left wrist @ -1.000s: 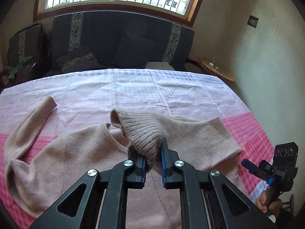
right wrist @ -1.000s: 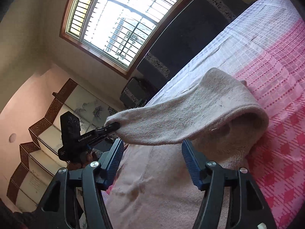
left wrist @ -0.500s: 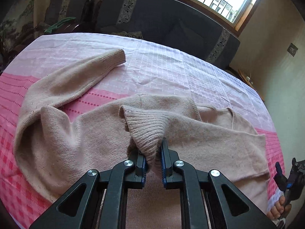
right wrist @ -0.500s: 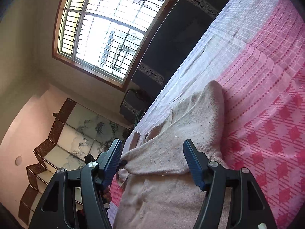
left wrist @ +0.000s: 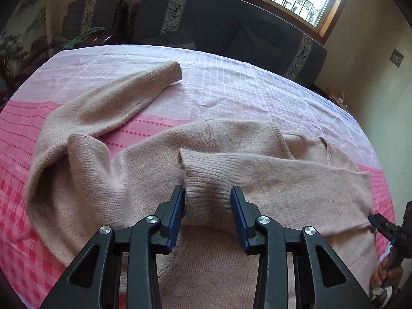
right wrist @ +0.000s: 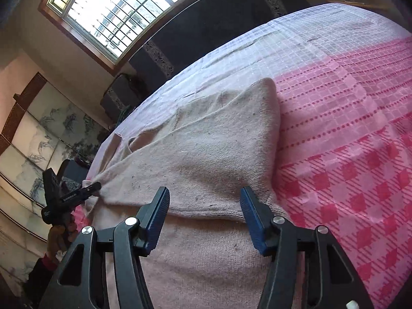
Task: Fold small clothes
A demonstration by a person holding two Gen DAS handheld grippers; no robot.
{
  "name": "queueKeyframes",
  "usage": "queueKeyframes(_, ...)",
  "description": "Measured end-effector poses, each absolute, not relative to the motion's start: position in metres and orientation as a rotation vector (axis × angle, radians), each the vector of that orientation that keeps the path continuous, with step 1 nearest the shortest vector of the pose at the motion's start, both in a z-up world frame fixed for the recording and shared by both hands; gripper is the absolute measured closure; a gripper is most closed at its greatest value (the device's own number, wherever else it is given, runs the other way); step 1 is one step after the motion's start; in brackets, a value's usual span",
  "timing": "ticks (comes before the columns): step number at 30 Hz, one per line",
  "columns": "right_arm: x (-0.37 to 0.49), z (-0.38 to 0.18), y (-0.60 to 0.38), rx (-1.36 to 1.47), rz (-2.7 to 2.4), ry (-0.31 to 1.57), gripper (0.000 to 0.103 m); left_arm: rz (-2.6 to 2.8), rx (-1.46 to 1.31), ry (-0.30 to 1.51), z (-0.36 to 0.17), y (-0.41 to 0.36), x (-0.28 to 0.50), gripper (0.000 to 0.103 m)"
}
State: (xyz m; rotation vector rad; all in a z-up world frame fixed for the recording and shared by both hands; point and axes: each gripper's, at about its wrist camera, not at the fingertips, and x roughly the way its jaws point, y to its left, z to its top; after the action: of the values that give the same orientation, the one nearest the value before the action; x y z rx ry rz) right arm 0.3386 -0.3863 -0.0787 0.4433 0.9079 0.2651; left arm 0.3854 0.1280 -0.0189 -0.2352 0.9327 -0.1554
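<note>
From the left wrist, we see the left gripper (left wrist: 208, 203), jaws just opened, spread either side of the sweater (left wrist: 144, 180) cuff on the pink cloth (left wrist: 231, 87). From the right wrist, the right gripper (right wrist: 204, 216), jaws just narrowed, stands apart over the folded sleeve; the other gripper's white lettering is unreadable.

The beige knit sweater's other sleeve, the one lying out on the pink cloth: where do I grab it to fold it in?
Probably grip the ribbed cuff at the sleeve's free end, coming from above with a jaw on each side of it. The beige knit sweater lies flat on the pink checked cloth, and this sleeve angles away from the body, so lifting the cuff carries it across.
</note>
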Motion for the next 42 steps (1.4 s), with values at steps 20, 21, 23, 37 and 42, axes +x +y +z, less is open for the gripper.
queueKeyframes(20,0.334,-0.08,-0.369,0.232,0.096,0.908,0.087,-0.075,-0.094,0.911,-0.01,0.123,0.363,0.041)
queueKeyframes(21,0.333,-0.08,-0.368,0.224,0.094,0.905,0.086,-0.076,-0.115,0.853,0.0,0.132,0.355,0.041)
queueKeyframes(23,0.331,-0.079,-0.366,0.225,0.099,0.895,0.084,-0.048,-0.158,0.772,0.022,0.155,0.345,0.041)
queueKeyframes(37,0.329,-0.078,-0.367,0.305,0.207,0.868,0.054,-0.085,0.113,0.923,0.04,0.201,0.449,0.027)
queueKeyframes(42,0.329,-0.079,-0.37,0.343,0.235,0.863,0.049,-0.095,0.265,0.954,0.028,0.161,0.474,0.027)
